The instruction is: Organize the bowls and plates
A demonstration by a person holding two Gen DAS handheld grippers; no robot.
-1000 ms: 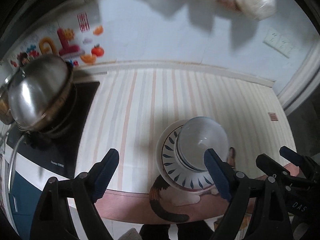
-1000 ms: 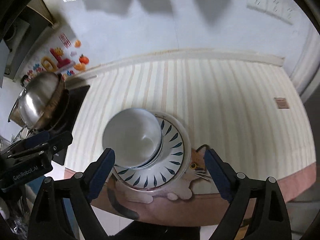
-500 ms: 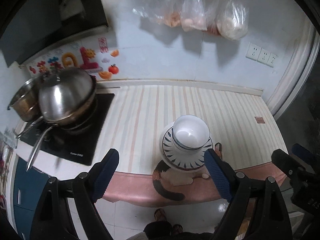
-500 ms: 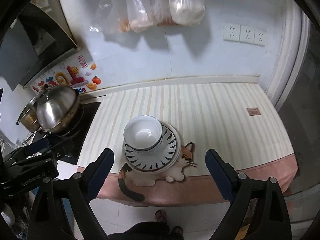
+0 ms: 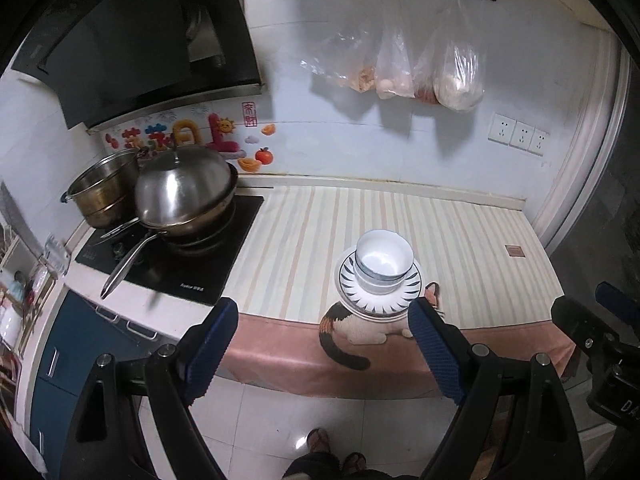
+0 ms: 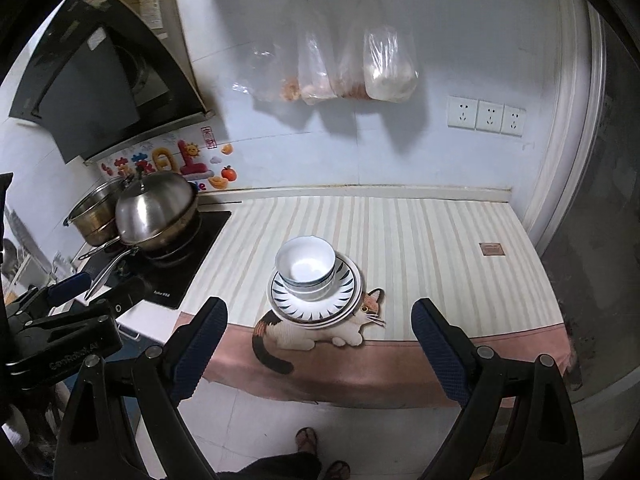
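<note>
White bowls (image 5: 383,262) are stacked on blue-patterned plates (image 5: 404,300) near the front edge of the striped counter; the stack also shows in the right wrist view, bowls (image 6: 307,268) on plates (image 6: 344,300). My left gripper (image 5: 324,344) is open and empty, held back from the counter above the floor. My right gripper (image 6: 320,344) is open and empty too, also well back from the stack.
A lidded steel wok (image 5: 184,192) and a pot (image 5: 102,190) sit on the black cooktop (image 5: 192,272) at left. The striped cloth (image 5: 460,240) with a cat print covers the counter. Plastic bags (image 5: 420,72) hang on the wall. A person's feet (image 5: 332,452) are on the floor below.
Both grippers have pulled back and up, away from the stacked bowls and plates; the stack now looks small and far. It stays in place on the counter.
</note>
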